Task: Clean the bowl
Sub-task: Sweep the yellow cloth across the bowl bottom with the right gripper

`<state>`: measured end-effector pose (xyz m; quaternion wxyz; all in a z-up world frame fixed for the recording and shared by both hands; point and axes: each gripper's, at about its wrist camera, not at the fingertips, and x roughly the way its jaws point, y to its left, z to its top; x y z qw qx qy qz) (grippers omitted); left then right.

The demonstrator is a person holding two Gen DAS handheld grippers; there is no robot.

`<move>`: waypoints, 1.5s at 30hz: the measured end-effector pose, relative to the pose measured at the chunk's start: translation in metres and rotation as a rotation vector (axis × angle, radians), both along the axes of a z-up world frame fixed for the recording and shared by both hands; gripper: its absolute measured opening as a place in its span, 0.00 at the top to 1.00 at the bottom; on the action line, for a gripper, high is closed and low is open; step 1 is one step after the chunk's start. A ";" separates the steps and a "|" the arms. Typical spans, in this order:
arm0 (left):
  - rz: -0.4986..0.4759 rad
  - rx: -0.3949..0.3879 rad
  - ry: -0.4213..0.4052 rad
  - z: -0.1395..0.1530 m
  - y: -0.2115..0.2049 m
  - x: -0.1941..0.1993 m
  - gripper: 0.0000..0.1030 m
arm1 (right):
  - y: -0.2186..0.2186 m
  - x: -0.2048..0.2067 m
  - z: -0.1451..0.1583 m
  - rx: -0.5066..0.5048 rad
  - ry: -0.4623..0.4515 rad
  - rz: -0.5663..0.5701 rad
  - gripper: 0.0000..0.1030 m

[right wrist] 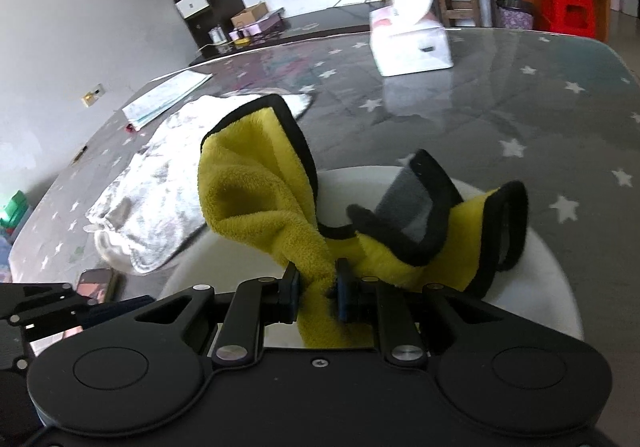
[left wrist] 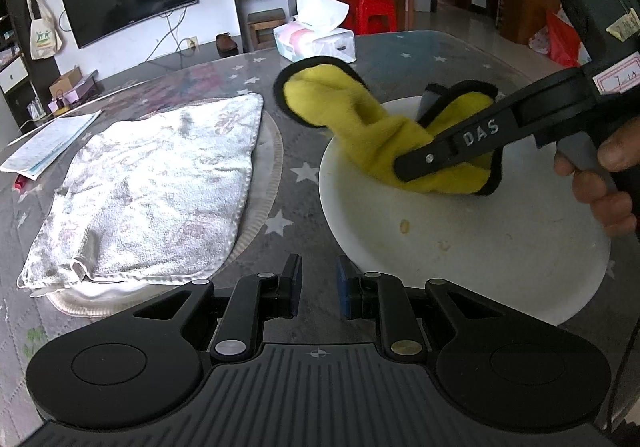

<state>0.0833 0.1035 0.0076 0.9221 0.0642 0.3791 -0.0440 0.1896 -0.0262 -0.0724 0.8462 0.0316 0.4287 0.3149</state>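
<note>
Bowl: a wide, shallow white bowl (left wrist: 460,247) stands on the grey star-patterned surface (left wrist: 304,171), at the near right of the left wrist view; its near left rim lies just beside the left tongs' fingertips.
Residue: two small yellowish specks (left wrist: 405,225) sit on the bowl's inner face, nearer than the cloth.
Cloth: a yellow cloth with black edging (left wrist: 372,135) is bunched inside the far part of the bowl, one flap standing up over the far left rim.
Right tongs: the right tongs (right wrist: 317,289) are clamped tight on a twisted neck of the yellow cloth, reaching into the bowl from the right; a hand (left wrist: 604,183) grips the handle.
Left tongs: the left tongs (left wrist: 319,291) hover low over the surface at the bowl's near left edge, jaws drawn close together with only a narrow gap and nothing between them.
Towel: a pale patterned towel (left wrist: 148,199) lies folded on a round mat, left of the bowl and apart from it.
Tissue pack: a tissue pack (left wrist: 316,41) with a sheet sticking up stands at the far side of the surface.
Papers: a thin stack of papers (left wrist: 48,147) rests at the far left.
</note>
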 end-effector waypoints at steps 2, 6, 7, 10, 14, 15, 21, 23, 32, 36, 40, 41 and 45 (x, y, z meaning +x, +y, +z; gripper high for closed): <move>0.002 -0.003 -0.001 0.000 0.000 0.000 0.81 | 0.004 -0.003 0.000 0.006 0.005 0.015 0.83; 0.003 -0.007 -0.002 0.000 0.000 -0.001 0.81 | 0.011 -0.011 0.001 0.021 0.020 0.043 0.83; 0.003 -0.007 -0.002 0.000 0.000 -0.001 0.81 | 0.012 -0.013 0.001 0.027 0.025 0.048 0.83; 0.005 -0.009 -0.004 0.000 0.000 -0.002 0.81 | 0.013 -0.020 0.001 0.043 0.042 0.060 0.83; 0.007 -0.010 -0.007 0.000 0.000 -0.003 0.81 | 0.012 -0.032 0.001 0.056 0.055 0.073 0.83; 0.008 -0.010 -0.007 0.000 0.000 -0.004 0.81 | 0.011 -0.035 0.001 0.057 0.058 0.076 0.83; 0.011 -0.008 -0.010 0.000 -0.001 -0.006 0.81 | 0.005 -0.053 0.002 0.055 0.064 0.096 0.83; 0.011 -0.005 -0.011 0.000 -0.002 -0.007 0.81 | 0.002 -0.059 0.002 0.050 0.067 0.104 0.83; 0.015 0.003 -0.011 0.000 -0.004 -0.009 0.81 | -0.018 -0.076 0.004 0.028 0.074 0.111 0.83; 0.012 0.009 -0.008 -0.001 -0.006 -0.009 0.81 | -0.029 -0.079 0.004 0.018 0.076 0.103 0.83; 0.011 0.015 -0.005 -0.002 -0.008 -0.009 0.81 | -0.045 -0.078 0.005 0.002 0.073 0.082 0.83; 0.012 0.018 -0.006 -0.002 -0.009 -0.010 0.81 | -0.047 -0.078 0.005 -0.001 0.072 0.079 0.83; 0.011 0.025 -0.005 -0.002 -0.010 -0.011 0.81 | -0.053 -0.075 0.007 -0.042 0.044 0.074 0.83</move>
